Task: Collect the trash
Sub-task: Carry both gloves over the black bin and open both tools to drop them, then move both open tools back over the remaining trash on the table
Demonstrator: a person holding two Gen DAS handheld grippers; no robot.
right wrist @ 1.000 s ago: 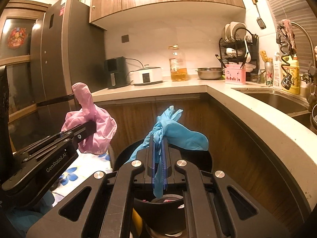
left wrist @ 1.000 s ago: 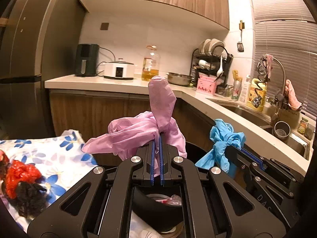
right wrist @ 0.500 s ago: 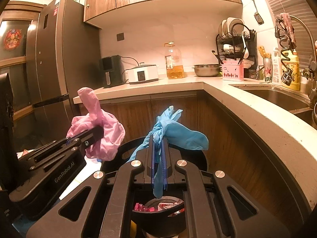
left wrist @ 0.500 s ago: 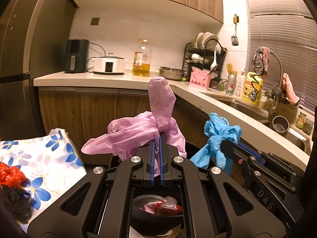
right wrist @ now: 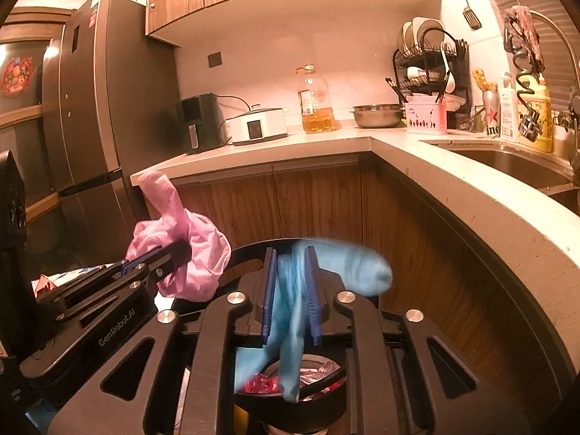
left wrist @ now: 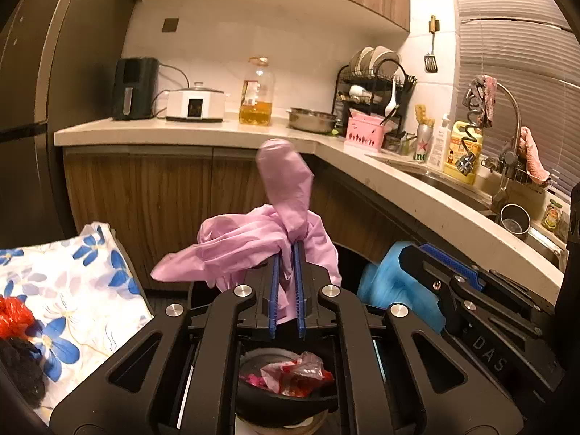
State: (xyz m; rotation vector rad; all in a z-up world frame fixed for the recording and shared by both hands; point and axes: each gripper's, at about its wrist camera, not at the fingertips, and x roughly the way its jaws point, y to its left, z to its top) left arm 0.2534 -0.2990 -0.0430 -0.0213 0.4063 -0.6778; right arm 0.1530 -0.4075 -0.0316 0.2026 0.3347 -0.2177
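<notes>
Both grippers sit over the black trash bin [right wrist: 253,253], mid-drop. Left gripper [left wrist: 285,272] jaws are opening w/ the pink glove [left wrist: 253,239] between them; glove is bunched at the tips, one finger sticking up, not yet falling. Right gripper [right wrist: 291,282] jaws are opening too, spread wider, and the blue glove [right wrist: 326,268] between the pads is blurred and sagging down toward the bin, prob slipping free.

Progress, as I judge it: bin already has some trash, a crumpled red/clear wrapper [left wrist: 290,369] at the bottom. Gloves are just above it, so this drop is nearly done. Left to collect: a red wad [left wrist: 14,317] and a dark clump [left wrist: 21,369] on the floral cloth [left wrist: 83,282] beside the bin.

Count: 2 grippers, 2 gloves (1 pink, 1 blue), 1 bin, 1 wrapper inside, 2 bits on the cloth
</notes>
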